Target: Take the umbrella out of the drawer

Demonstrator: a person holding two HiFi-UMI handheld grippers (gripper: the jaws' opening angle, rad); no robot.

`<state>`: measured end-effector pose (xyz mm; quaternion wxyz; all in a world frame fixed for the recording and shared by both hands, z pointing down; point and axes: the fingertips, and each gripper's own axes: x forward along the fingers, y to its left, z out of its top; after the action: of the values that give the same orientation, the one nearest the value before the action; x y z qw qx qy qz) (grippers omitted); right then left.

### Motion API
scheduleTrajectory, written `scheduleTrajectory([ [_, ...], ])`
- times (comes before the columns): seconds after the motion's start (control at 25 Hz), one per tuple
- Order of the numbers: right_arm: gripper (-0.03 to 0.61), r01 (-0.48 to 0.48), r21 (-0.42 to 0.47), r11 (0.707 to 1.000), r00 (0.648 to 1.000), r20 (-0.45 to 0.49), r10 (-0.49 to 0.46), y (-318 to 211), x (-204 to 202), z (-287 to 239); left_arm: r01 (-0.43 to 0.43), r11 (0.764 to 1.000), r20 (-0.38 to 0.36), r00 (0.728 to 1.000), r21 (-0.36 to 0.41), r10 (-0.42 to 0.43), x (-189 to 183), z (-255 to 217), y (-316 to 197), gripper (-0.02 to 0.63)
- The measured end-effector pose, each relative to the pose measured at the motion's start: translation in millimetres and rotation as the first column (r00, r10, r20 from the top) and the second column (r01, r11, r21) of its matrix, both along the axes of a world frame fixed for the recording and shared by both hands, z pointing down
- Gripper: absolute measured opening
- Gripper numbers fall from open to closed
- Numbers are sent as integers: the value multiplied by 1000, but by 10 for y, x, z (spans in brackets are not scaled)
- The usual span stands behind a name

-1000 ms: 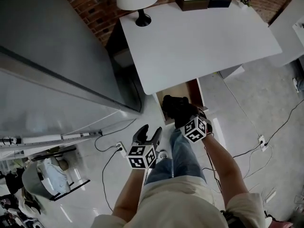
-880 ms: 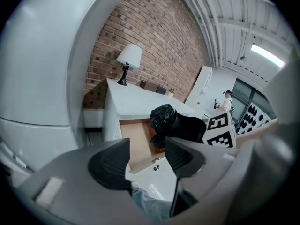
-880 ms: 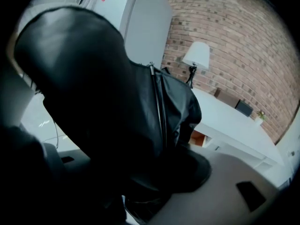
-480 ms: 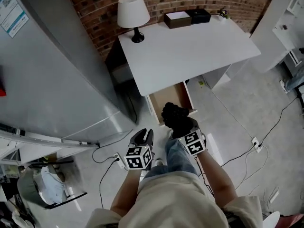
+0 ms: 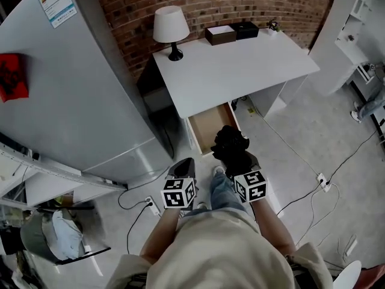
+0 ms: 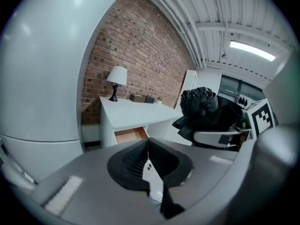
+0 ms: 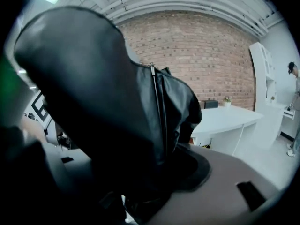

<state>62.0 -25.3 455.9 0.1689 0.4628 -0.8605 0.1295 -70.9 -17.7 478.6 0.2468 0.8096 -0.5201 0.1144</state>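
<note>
Since a second ago the left gripper [image 5: 182,166] has brought its ribbed jaws together on nothing, and we see the right gripper [image 5: 239,160] clamped on the folded black umbrella [image 5: 230,142], a crumpled fabric bundle now lifted clear of the open wooden drawer [image 5: 207,125], in front of it. Around us stand a smooth white desk [image 5: 240,59], a lamp [image 5: 170,26] with a cone shade, a brick wall [image 5: 210,2] and a pale glossy floor [image 5: 301,131]

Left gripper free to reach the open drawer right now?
Probably yes: the left gripper is empty, jaws together, nothing between it and the drawer; the umbrella sits in the right gripper, alongside.
</note>
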Motion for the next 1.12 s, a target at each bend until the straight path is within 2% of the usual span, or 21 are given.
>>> scheduleTrajectory([
  [0.4, 267, -37, 74, 997, 997, 63, 33, 273, 13, -388, -33, 998, 11, 999, 49, 32, -56, -137, 198, 12],
  [0.56, 267, -30, 72, 997, 996, 81, 24, 304, -29, -420, -32, 997, -8, 999, 64, 32, -62, -192, 197, 12],
  [1.12, 267, -51, 64, 997, 995, 84, 45, 220, -7, -395, -24, 996, 2, 1000, 82, 24, -115, -261, 143, 12],
])
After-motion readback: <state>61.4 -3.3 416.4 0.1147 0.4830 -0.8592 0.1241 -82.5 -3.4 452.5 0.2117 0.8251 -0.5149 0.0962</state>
